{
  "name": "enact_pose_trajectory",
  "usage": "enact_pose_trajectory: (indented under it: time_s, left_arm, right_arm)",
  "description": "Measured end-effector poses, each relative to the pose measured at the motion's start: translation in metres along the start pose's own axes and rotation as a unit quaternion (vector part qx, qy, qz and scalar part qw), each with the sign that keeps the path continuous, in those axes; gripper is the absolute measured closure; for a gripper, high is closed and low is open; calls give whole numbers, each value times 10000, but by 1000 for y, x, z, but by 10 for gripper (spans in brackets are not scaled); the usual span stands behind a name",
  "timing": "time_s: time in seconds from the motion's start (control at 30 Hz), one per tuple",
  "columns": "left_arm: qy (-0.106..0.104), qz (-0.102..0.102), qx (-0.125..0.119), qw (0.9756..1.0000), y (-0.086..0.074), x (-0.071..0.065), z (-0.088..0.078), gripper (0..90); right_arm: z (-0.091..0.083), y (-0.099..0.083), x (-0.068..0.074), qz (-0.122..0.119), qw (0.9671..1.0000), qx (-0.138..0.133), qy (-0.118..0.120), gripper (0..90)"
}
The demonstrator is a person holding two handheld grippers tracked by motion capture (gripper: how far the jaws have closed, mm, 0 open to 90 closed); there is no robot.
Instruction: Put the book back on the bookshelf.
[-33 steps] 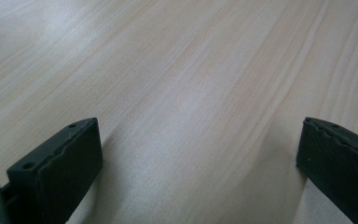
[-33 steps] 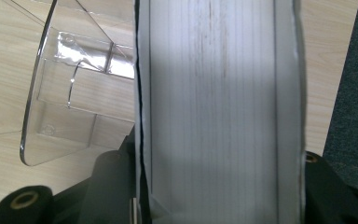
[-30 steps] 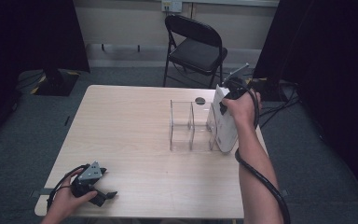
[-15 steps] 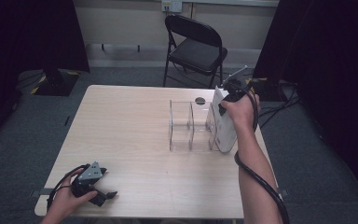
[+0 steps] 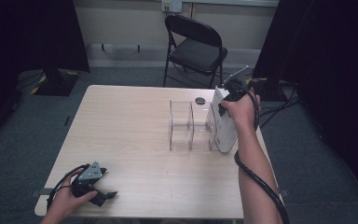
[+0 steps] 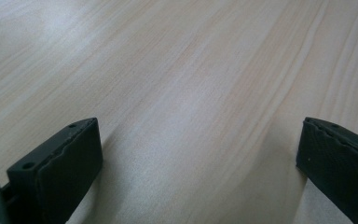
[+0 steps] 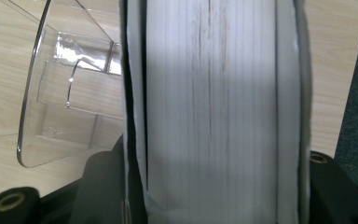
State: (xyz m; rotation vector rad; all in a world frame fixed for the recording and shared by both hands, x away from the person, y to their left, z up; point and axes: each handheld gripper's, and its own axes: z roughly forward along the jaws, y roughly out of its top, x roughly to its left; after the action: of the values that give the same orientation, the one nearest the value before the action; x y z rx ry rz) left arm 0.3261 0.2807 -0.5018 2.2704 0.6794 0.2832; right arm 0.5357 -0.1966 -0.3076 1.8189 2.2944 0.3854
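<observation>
A thick white book is stood upright at the right end of the clear acrylic organizer, w/ the right tool straddling its top edge. Its jaws have just been opening, book between them, so grip is judged loosened. Book judged heavy, stiff, smooth-covered; best taken across both covers near the spine. Left tool is held apart, on the surface well left of organizer.

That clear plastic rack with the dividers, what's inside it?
The clear plastic divider rack has two open slots that look empty. At its right end stands a thick white book, between the right gripper's jaws, which have just been opening. The book hides that end.
</observation>
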Motion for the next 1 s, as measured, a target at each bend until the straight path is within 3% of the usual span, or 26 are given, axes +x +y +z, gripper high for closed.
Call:
enact_pose_trajectory:
  time_s: [0.3,1.0]
  left_arm:
    - [-14,-32,-1,10000,0,0,0,0]
    - [-17,-24,-4,10000,0,0,0,0]
  right_arm:
    - [-3,-7,-6,94,9995,248,163,385]
    - [-15,-21,-7,173,9990,250,319,309]
